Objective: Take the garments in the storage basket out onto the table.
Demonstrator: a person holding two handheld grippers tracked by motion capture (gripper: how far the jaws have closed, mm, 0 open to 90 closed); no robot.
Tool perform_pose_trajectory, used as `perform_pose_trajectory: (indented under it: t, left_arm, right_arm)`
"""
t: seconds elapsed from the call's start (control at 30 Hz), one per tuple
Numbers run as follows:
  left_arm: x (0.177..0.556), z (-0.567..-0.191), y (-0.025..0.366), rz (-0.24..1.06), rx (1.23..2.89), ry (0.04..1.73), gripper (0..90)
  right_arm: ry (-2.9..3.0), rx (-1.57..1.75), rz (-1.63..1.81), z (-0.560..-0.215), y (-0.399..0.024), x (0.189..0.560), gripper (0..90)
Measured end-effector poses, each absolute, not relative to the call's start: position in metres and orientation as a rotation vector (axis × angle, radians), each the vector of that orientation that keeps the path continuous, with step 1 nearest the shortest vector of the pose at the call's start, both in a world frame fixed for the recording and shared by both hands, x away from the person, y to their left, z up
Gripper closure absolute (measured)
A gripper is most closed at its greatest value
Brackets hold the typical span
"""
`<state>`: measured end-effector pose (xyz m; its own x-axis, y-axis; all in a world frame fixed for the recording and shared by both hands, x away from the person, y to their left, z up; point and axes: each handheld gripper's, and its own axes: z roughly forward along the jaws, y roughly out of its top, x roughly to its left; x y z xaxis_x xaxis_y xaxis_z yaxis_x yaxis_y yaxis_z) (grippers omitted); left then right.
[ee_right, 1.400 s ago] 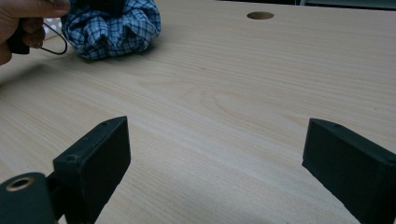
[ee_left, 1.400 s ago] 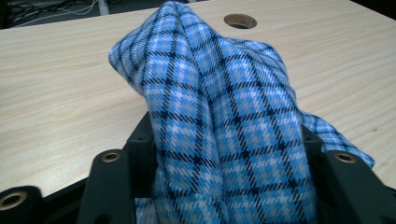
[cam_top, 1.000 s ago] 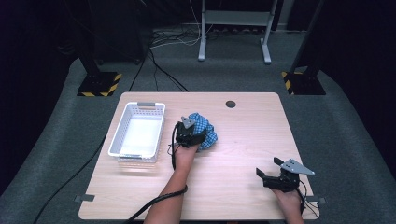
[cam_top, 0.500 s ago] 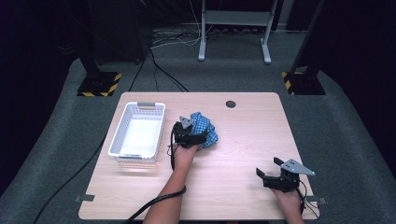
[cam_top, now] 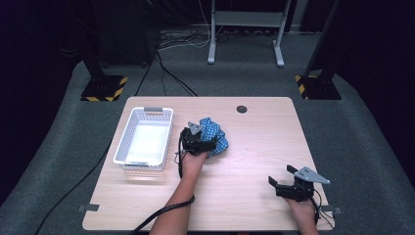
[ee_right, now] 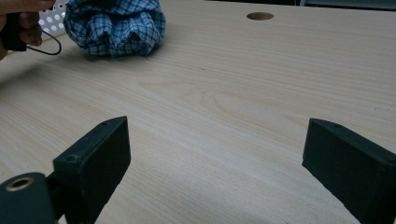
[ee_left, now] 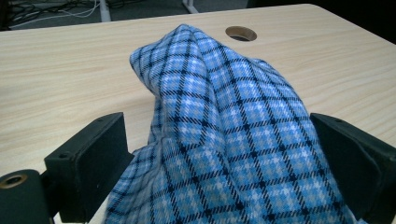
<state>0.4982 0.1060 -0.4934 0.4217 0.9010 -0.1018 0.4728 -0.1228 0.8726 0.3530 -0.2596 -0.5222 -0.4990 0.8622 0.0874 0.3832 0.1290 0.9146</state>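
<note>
Blue checked cloth [ee_left: 224, 135], bunched beside the white basket [cam_top: 144, 139], sits between the left gripper's [cam_top: 199, 143] wide-open jaws, liable to slip if they pinch only loose folds; the right gripper [cam_top: 286, 188] gapes empty.

Bare table [cam_top: 254, 161] lies open right of the bunched cloth [cam_top: 215, 137]; the white basket [cam_top: 144, 142] blocks its left.

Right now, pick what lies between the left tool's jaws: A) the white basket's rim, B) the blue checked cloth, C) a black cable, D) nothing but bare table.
B: the left gripper view shows the blue checked cloth bunched between the open jaws of the left tool, while the white basket sits apart beside it.
</note>
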Motion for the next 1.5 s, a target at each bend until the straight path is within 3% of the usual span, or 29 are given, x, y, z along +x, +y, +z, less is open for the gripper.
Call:
perform_pose_trajectory:
  t: [1.5]
  left_arm:
    - [0.489,-0.417,0.116,0.642,1.646,1.096,7.4]
  right_arm:
    - [1.941,1.201,1.350,-0.522,-0.260,0.353,6.6]
